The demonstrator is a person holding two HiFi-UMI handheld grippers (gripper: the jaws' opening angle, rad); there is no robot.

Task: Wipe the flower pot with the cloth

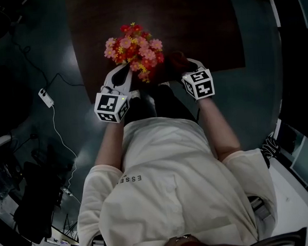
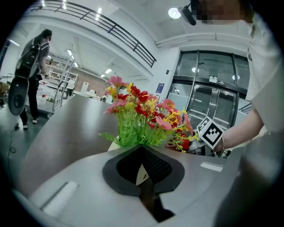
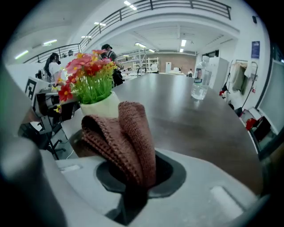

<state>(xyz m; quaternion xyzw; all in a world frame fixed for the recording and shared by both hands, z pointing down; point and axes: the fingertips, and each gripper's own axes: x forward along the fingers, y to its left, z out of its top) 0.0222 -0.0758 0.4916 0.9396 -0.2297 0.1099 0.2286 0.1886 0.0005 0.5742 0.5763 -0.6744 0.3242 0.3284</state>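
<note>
A cream flower pot (image 3: 100,106) holds red, pink and yellow artificial flowers (image 1: 134,48) and stands near the front edge of the dark table (image 1: 200,30). My left gripper (image 1: 126,78) reaches the pot from the left. In the left gripper view its jaws (image 2: 143,176) are shut with a cream sliver of the pot's rim (image 2: 141,172) between them, under the flowers (image 2: 142,117). My right gripper (image 1: 184,68) is just right of the pot, shut on a folded reddish-brown knitted cloth (image 1: 177,60). In the right gripper view the cloth (image 3: 120,133) rises out of the jaws (image 3: 133,177), close to the pot's side.
A clear water bottle (image 3: 198,84) stands further along the table (image 3: 191,124). A white power adapter with its cable (image 1: 45,97) lies on the floor at the left. People (image 2: 32,75) stand in the background hall. The table's front edge is right at the person's body.
</note>
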